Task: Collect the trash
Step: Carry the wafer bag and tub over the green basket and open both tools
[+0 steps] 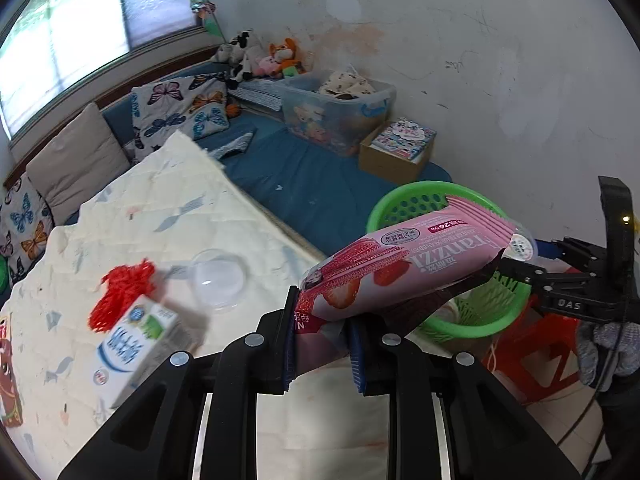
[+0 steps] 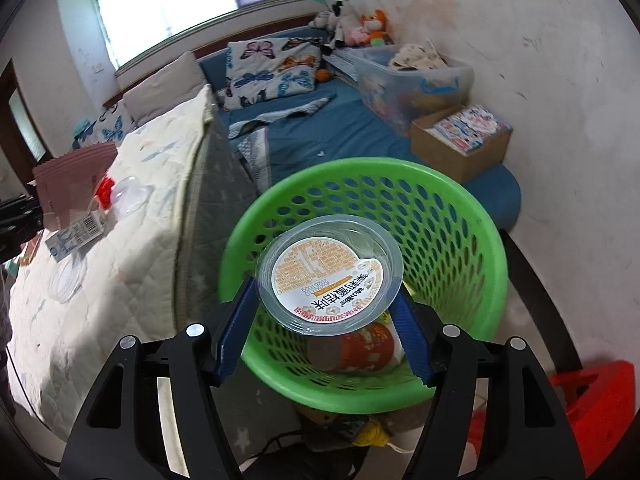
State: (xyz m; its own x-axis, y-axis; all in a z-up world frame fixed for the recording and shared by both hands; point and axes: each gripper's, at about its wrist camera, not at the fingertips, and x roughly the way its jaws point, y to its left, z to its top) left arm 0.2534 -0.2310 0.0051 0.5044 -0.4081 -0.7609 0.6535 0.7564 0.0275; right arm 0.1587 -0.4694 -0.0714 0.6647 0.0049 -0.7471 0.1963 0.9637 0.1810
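Daylit, bright, from window upper left; panes blown out. Soft shadows only. Strong fisheye bending, dark vignette at corners. Motion blur on milk carton and clear lid; background moderately sharp.

We see a small room with a white wall that is stained and scratched. A wide window on the left gives bright daylight. Under it stands a bed with a blue sheet. A cream quilt covers the near part of the bed. Butterfly pillows and a beige cushion lean against the wall below the window. Soft toys sit in the far corner. Beside them are a clear storage box and a cardboard box of books. A red stool stands on the pale floor.
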